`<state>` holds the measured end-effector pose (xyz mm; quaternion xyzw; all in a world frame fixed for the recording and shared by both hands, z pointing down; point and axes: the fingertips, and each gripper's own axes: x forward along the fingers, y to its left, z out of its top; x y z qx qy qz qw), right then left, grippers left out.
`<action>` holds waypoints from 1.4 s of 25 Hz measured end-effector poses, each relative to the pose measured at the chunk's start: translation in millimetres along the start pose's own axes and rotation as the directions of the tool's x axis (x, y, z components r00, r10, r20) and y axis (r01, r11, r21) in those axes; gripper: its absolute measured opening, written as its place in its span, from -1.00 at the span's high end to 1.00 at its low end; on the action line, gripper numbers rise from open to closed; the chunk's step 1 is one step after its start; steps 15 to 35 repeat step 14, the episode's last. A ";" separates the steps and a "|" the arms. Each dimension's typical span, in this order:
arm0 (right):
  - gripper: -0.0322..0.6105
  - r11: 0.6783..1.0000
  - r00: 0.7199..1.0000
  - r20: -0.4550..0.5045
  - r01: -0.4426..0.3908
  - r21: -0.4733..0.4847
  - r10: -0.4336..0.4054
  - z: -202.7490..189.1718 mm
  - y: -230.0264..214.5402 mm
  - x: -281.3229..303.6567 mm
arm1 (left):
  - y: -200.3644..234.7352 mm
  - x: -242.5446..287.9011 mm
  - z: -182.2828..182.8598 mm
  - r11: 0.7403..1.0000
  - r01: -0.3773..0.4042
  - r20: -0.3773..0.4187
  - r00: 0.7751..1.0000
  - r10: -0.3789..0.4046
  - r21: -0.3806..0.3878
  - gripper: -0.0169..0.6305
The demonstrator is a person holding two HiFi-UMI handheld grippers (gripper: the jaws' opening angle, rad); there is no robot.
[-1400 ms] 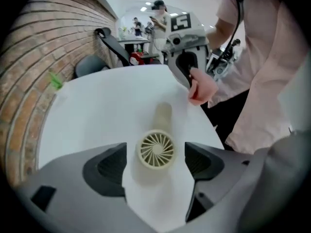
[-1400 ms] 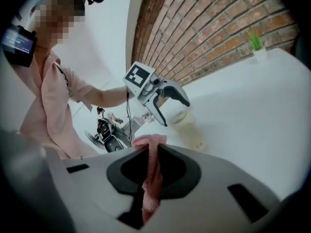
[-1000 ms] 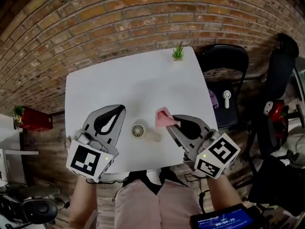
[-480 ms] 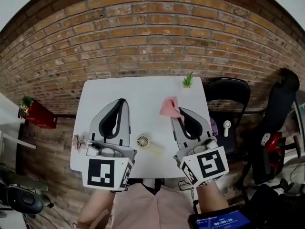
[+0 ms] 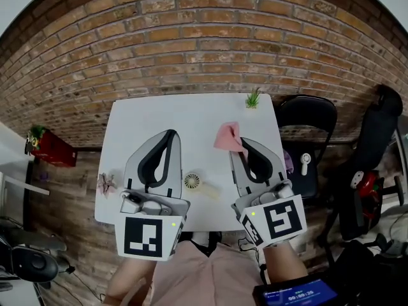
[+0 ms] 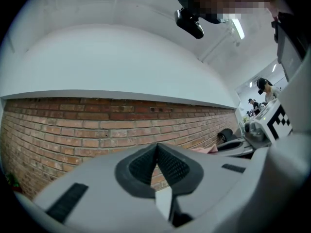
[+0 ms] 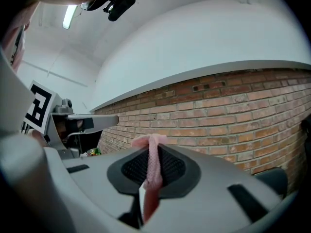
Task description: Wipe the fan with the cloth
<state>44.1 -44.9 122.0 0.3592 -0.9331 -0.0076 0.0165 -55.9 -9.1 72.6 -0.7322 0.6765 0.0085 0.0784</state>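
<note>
One fan (image 5: 192, 181) near table (image 5: 191, 115) edge; left gripper (image 5: 171, 133) closed empty, right gripper (image 5: 241, 143) clamping cloth (image 5: 227, 137)

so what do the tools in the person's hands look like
Both the left tool and right tool are light grey shells tapering to a point, each with a black teardrop-shaped opening and dark ribbed pads. Each carries a white cube with black square markers and a green light.

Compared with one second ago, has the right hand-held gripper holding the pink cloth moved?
Yes. The right hand-held gripper, shut on the pink cloth, has shifted away from the small fan, up the picture toward the plant.
</note>
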 end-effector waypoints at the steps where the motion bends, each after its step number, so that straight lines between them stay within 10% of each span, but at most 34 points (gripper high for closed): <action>1: 0.80 1.000 1.000 -0.001 -0.001 -0.001 0.001 -0.5 0.5 -0.3 | -0.3 -0.3 0.0 1.000 0.000 -0.001 1.000 0.000 0.001 0.91; 35: 0.80 1.000 1.000 -0.012 -0.019 -0.007 0.019 -5.8 8.2 0.2 | -4.4 -3.7 -2.3 1.000 0.005 -0.008 1.000 -0.004 0.022 0.91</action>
